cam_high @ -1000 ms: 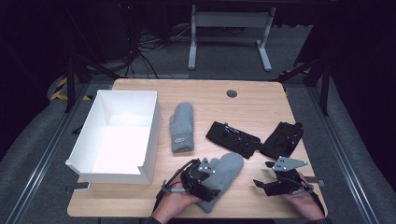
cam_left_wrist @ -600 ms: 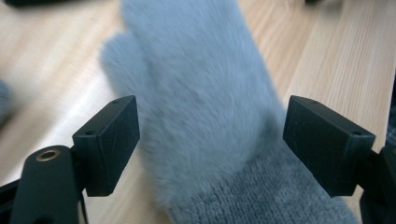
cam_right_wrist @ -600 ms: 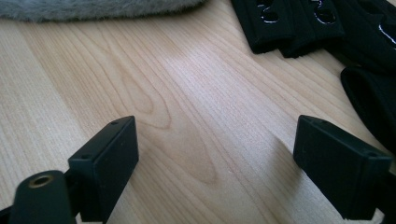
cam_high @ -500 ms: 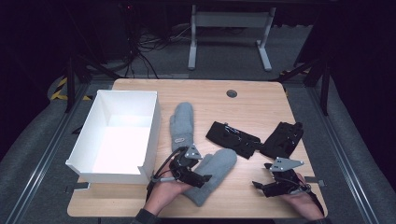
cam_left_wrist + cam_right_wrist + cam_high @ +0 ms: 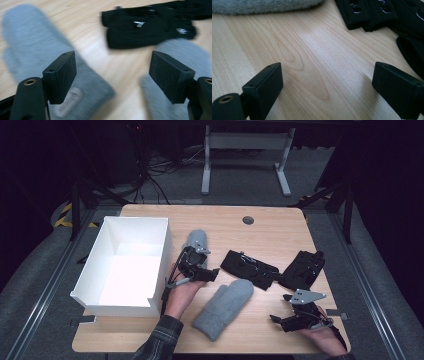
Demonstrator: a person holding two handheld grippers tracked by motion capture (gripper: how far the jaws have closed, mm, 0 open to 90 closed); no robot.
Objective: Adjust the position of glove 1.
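Nearest the person, the right tongs (image 5: 278, 319) rest low over the front right of the table (image 5: 270, 227), jaws wide apart with only bare wood between them. Just left of them a grey mitten (image 5: 225, 307) lies flat and slanted, free of either tool. Beyond it the left tongs (image 5: 210, 270) hover above the cuff end of the second grey mitten (image 5: 196, 240), beside the white box (image 5: 117, 295); their jaws have just been closing a little yet stand apart, and in the blurred left gripper view the mitten (image 5: 37, 55) seems to lie beneath them, not pinched. Farther right, two black gloves (image 5: 250, 268) (image 5: 302, 269) lie side by side.
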